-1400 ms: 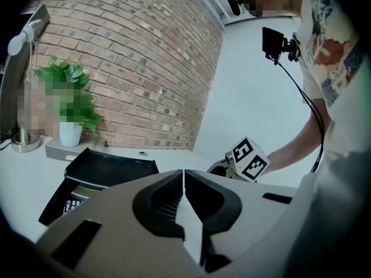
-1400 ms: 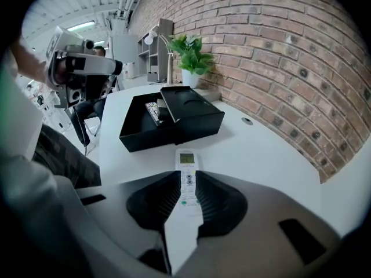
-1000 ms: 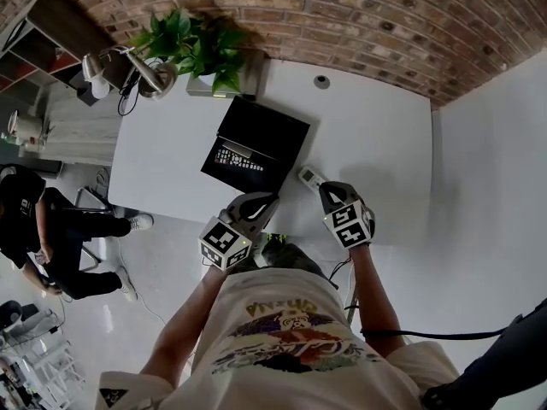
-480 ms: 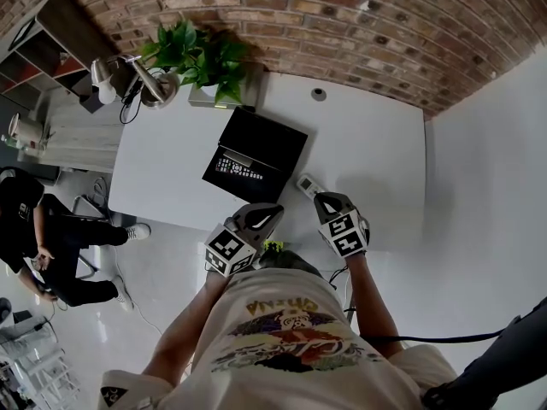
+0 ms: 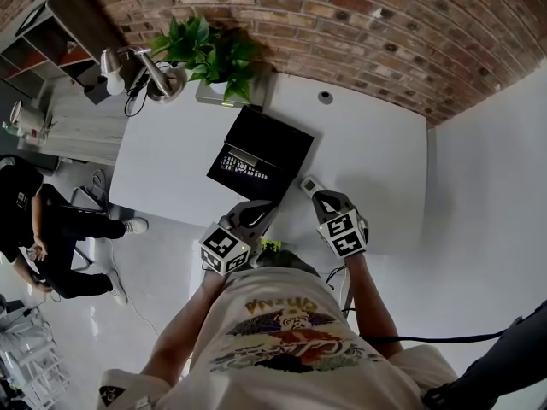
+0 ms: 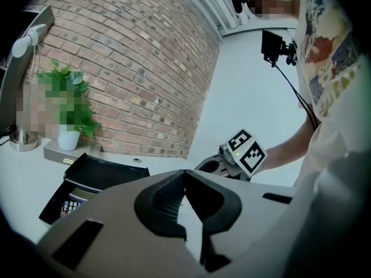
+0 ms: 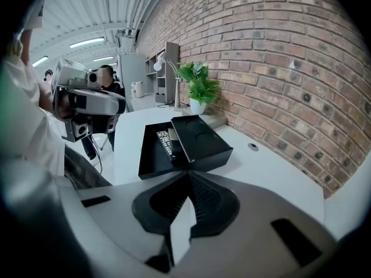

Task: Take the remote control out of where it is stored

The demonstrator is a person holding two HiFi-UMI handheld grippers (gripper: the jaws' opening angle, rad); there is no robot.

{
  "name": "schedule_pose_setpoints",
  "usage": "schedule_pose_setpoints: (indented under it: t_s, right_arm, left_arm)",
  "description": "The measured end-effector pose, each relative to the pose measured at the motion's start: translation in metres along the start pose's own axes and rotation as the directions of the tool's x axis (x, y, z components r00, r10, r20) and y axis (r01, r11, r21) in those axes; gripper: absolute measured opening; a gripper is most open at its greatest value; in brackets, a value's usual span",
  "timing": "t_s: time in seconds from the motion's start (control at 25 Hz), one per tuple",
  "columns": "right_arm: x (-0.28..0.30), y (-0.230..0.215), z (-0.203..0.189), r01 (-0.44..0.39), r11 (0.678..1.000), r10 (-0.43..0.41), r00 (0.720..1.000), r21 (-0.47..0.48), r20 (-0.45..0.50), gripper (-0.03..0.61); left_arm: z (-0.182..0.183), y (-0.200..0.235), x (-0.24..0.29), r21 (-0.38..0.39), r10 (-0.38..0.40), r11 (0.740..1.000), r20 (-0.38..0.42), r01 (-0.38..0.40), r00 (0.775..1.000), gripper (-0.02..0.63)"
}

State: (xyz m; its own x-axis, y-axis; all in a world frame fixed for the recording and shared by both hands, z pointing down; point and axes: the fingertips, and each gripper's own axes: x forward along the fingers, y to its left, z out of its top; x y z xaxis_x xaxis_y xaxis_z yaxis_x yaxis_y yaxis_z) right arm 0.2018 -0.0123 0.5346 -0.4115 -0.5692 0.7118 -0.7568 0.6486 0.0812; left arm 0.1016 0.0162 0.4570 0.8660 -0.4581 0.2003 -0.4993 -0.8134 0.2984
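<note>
Removal not begun: the black buttoned remote control [image 7: 164,141] lies inside the open black box [image 7: 203,141]; our left gripper [image 6: 185,172] and right gripper [image 7: 186,175] are closed, empty.

This is an office-like workroom. A white worktop [image 5: 367,156] stands against an exposed brick wall [image 5: 342,15], with a potted plant [image 5: 214,51] and a desk lamp [image 5: 111,60] at its back edge and a cable grommet [image 5: 325,97] set in its top. An open shelf unit [image 5: 53,26] stands to one side. Strip lights [image 7: 87,42] run under a ribbed ceiling [image 7: 116,4], and a person [image 5: 30,220] sits nearby.
</note>
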Motion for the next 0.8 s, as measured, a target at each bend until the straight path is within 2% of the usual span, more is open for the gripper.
schedule_pose_setpoints:
  t_s: [0.24,0.52,0.8]
  right_arm:
    - [0.012,0.012,0.016,-0.027,0.999,0.026,0.999,-0.045,-0.019,0.006]
    - [0.04,0.043,0.031,-0.106,0.989,0.1,0.993,-0.099,-0.069,0.008]
    - [0.066,0.064,0.047,-0.133,0.981,0.12,0.988,-0.138,-0.097,0.009]
  left_arm:
    - [-0.002,0.017,-0.027,-0.045,0.045,0.998,0.0,-0.045,0.999,-0.003]
    - [-0.01,0.044,-0.061,-0.075,0.091,0.993,-0.013,-0.092,0.996,-0.003]
    - [-0.018,0.07,-0.091,-0.091,0.114,0.989,-0.033,-0.117,0.993,-0.003]
